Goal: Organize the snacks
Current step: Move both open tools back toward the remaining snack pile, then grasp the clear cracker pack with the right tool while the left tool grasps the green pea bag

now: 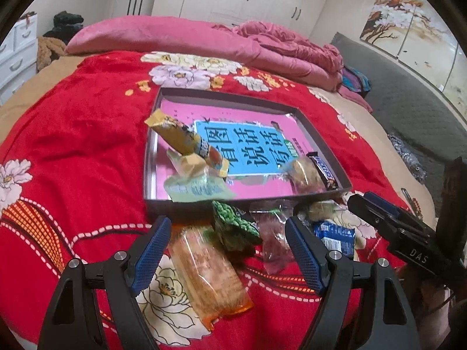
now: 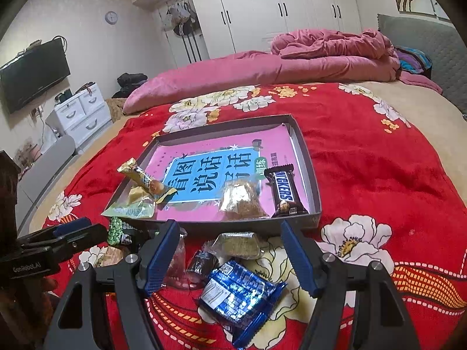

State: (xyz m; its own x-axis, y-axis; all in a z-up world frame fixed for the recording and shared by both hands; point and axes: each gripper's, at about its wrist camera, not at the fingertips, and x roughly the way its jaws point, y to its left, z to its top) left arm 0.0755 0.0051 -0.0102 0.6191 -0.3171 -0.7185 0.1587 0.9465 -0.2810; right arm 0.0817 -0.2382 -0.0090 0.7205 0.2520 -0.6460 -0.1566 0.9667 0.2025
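A shallow grey tray lined with a pink book lies on the red flowered blanket. In it are a yellow bar, a pale green packet, a golden crumbly snack and a Snickers bar. My left gripper is open above an orange packet, a green pea packet and a clear pink packet, touching none. My right gripper is open over a blue packet, a dark small packet and an olive packet.
Each gripper shows in the other's view: the right gripper and the left gripper. A pink quilt is heaped at the back of the bed. White wardrobes, white drawers and a wall TV stand beyond.
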